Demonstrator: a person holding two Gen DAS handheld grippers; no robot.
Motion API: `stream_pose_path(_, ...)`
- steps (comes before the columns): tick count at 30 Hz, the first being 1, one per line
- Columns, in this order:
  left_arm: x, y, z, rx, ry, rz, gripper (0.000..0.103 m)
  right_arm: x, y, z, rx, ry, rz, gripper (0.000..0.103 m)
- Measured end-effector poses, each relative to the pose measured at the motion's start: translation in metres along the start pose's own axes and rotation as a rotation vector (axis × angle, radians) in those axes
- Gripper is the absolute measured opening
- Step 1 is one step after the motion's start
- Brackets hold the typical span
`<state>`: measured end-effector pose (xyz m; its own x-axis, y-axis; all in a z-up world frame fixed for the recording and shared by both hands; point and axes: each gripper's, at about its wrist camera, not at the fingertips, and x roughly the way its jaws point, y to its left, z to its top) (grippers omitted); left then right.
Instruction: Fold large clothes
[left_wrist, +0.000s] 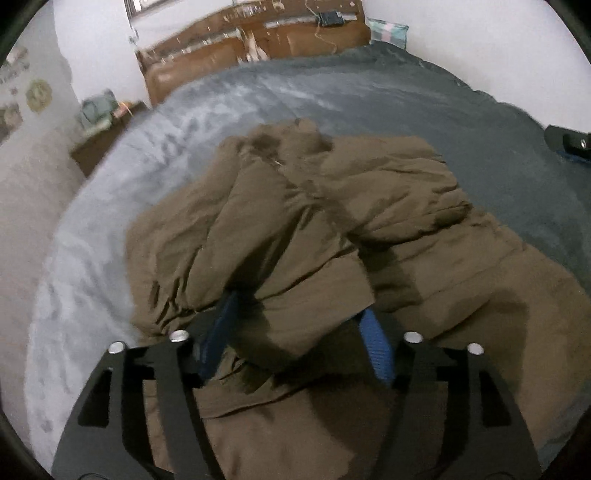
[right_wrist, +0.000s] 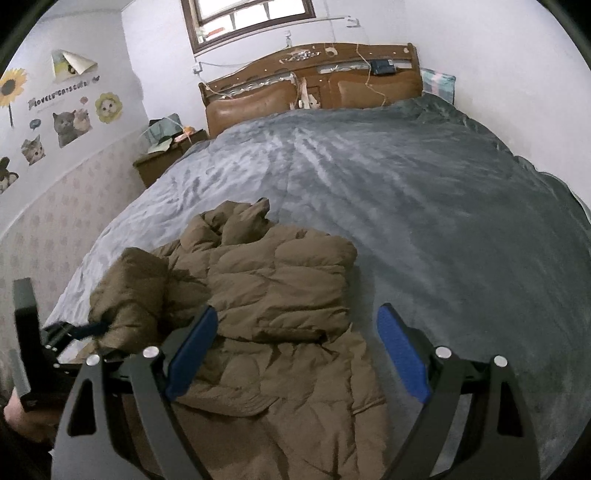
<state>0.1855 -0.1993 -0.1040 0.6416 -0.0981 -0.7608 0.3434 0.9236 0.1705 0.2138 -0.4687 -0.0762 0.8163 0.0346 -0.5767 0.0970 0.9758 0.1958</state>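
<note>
Jacket (right_wrist: 266, 295) fabric, a brown padded sleeve or flap, is lying between the blue pads of the left gripper (left_wrist: 295, 332), whose jaws are standing wide with no pinch on the cloth; the fold is draping loosely across the gap and hiding part of each pad. The right gripper (right_wrist: 295, 350) is also gaping wide and gripping nothing, hovering just over the lower part of the garment.

Outward from the jaws, the jacket is lying in a heap on the near part of the grey bedspread (right_wrist: 424, 221), well short of the brown headboard (right_wrist: 314, 88). By my reading the folding is partway through: both sleeves seem to be lying folded in over the chest, the left one crossing the body where the left gripper is sitting, yet the long lower half is still lying unfolded toward the person. Bringing hem to collar and squaring the bundle appear to be what is left.

From the left wrist, the picture is blurring, but it is showing the crossed panels close up and, at the far right edge, a dark piece of the other tool. From the right wrist, things are looking sharper: the quilted stitching, the hood or collar bunching at the far end, the left tool nosing into the sleeve at the left edge, a window, cat stickers (right_wrist: 70, 125) on the wall and a cluttered nightstand (right_wrist: 162, 155) beside the bed.
</note>
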Motion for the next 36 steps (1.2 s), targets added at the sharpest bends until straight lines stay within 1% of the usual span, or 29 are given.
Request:
stream_pose_path(1,-0.005,0.003,-0.002,0.003,-0.007,0.033,0.094,0.0,0.001,0.0,-0.005,0.001,0.0,0.088)
stream_pose_path(2,-0.012,0.01,-0.004,-0.006,-0.021,0.06,0.1,0.0,0.002,-0.001,-0.006,0.001,0.0,0.088)
stream_pose_path(3,-0.02,0.016,-0.006,0.004,-0.053,0.047,0.1,0.0,0.003,-0.001,-0.008,0.001,0.0,0.088)
stream_pose_path(4,-0.027,0.023,-0.009,-0.009,-0.062,0.045,0.1,0.001,0.004,-0.001,-0.009,0.002,0.0,0.088)
stream_pose_path(7,-0.034,0.034,-0.012,-0.042,-0.059,0.038,0.1,0.002,0.006,-0.001,-0.015,0.004,-0.002,0.088)
stream_pose_path(11,-0.048,0.053,-0.016,-0.09,-0.087,0.044,0.1,-0.001,0.012,-0.004,-0.028,0.0,0.0,0.088)
stream_pose_path(13,-0.055,0.071,-0.019,-0.128,-0.107,0.056,0.1,-0.002,0.017,-0.006,-0.038,-0.003,0.004,0.088)
stream_pose_path(15,-0.057,0.09,-0.02,-0.167,-0.123,0.075,0.1,0.001,0.025,-0.01,-0.029,0.004,0.032,0.088)
stream_pose_path(17,-0.058,0.116,-0.024,-0.219,-0.143,0.109,0.1,0.006,0.037,-0.015,-0.023,0.022,0.068,0.088)
stream_pose_path(20,-0.055,0.155,-0.034,-0.301,-0.169,0.125,0.1,0.015,0.07,-0.03,-0.033,0.05,0.121,0.088)
stream_pose_path(21,-0.052,0.164,-0.037,-0.322,-0.171,0.13,0.1,0.018,0.089,-0.039,-0.049,0.066,0.149,0.088)
stream_pose_path(23,-0.046,0.184,-0.043,-0.369,-0.173,0.136,0.1,0.021,0.123,-0.051,-0.098,0.08,0.191,0.088)
stream_pose_path(25,-0.045,0.201,-0.045,-0.427,-0.177,0.136,0.1,0.021,0.152,-0.059,-0.162,0.071,0.199,0.088)
stream_pose_path(27,-0.051,0.215,-0.045,-0.475,-0.204,0.119,0.1,0.02,0.181,-0.063,-0.222,0.052,0.189,0.088)
stream_pose_path(29,-0.056,0.223,-0.044,-0.481,-0.222,0.12,0.1,0.028,0.204,-0.066,-0.253,0.061,0.149,0.088)
stream_pose_path(33,-0.063,0.229,-0.041,-0.399,-0.231,0.197,0.1,0.058,0.23,-0.073,-0.271,0.125,0.097,0.088)
stream_pose_path(34,-0.065,0.229,-0.041,-0.395,-0.235,0.209,0.1,0.068,0.237,-0.077,-0.278,0.147,0.083,0.088)
stream_pose_path(36,-0.067,0.237,-0.043,-0.413,-0.237,0.204,0.1,0.086,0.246,-0.082,-0.296,0.188,0.061,0.088)
